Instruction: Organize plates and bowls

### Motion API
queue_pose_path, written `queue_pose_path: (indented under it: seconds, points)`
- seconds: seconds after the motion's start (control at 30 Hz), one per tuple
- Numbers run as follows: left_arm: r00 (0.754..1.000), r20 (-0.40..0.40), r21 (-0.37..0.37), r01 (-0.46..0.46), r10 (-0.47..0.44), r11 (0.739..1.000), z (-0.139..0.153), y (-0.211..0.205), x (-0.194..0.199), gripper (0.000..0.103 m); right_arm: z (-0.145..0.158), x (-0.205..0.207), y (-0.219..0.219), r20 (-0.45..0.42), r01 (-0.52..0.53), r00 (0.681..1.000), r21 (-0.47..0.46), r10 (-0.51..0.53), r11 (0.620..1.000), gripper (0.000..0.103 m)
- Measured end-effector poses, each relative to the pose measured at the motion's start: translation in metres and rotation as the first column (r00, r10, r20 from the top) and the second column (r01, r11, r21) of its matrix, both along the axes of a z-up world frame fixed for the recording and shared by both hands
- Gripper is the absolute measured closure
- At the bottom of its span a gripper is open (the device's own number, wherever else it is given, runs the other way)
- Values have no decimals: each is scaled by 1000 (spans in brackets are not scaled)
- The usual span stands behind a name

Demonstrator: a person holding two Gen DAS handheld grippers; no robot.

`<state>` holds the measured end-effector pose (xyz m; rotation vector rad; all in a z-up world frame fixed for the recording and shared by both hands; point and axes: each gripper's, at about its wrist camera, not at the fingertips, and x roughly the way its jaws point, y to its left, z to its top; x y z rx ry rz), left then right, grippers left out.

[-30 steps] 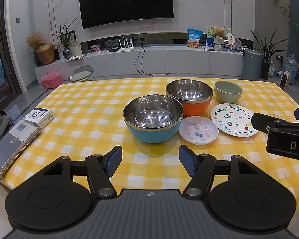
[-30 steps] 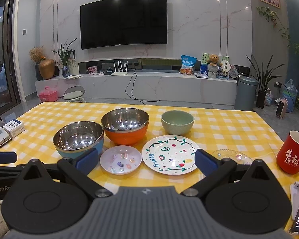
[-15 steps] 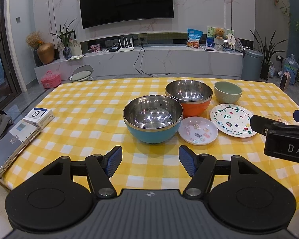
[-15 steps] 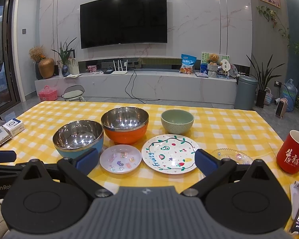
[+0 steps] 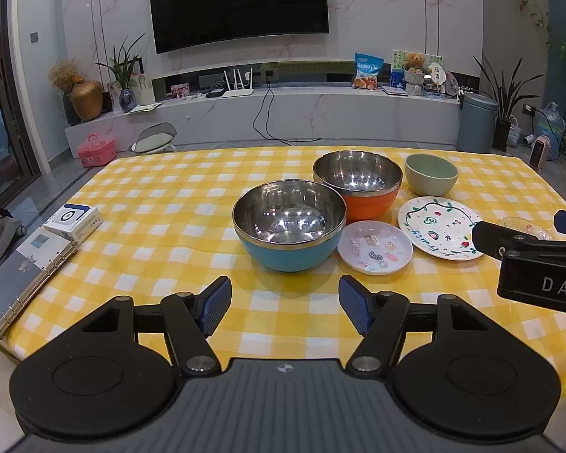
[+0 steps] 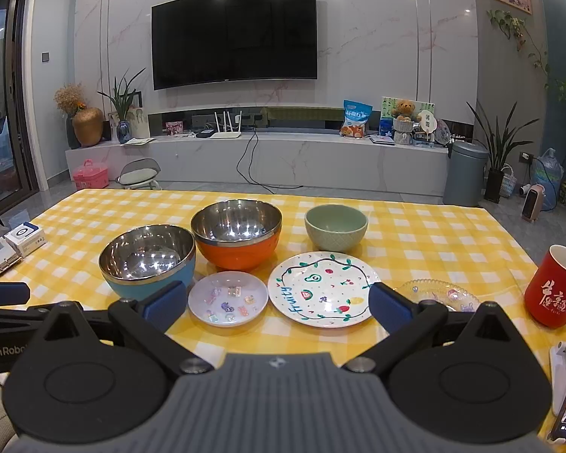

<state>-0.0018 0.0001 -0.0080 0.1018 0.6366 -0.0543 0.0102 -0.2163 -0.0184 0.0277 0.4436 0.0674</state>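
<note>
A: How many bowls are on the counter (image 6: 434, 234)?

B: Three: a blue steel bowl (image 6: 147, 260), an orange steel bowl (image 6: 237, 234) and a green ceramic bowl (image 6: 336, 226).

A: And plates?

B: Three as well: a small lilac plate (image 6: 228, 298), a white fruit-painted plate (image 6: 322, 288) and a clear glass plate (image 6: 437, 292).

A: Cups?

B: One red mug (image 6: 556, 287).

A: Anything else?

B: One white box (image 5: 73, 222) and one ring binder (image 5: 22, 275).
</note>
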Motion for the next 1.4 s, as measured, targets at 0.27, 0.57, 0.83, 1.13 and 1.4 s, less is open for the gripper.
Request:
queue_pose_path:
  seconds: [0.27, 0.57, 0.83, 1.13, 1.4]
  points:
    - [1000, -18, -30, 8, -9, 1000, -2, -1, 3, 26, 0, 1, 0, 3, -5, 1000, 9, 5, 1000, 3]
    - [996, -79, -141, -49, 38, 989, 18, 23, 37, 29, -3, 12, 5, -35, -12, 999, 58, 14, 998, 3]
    - [998, -54, -133, -29, 22, 991, 32, 36, 71, 34, 0, 39, 23, -51, -18, 998, 111, 24, 994, 8]
    - [998, -13, -76, -60, 59, 995, 29, 42, 107, 34, 0, 80, 49, -78, -10, 997, 115, 19, 993, 10]
    - [986, -113, -156, -142, 125, 977, 4, 63, 140, 34, -11, 121, 55, -131, 0, 991, 197, 26, 980, 13]
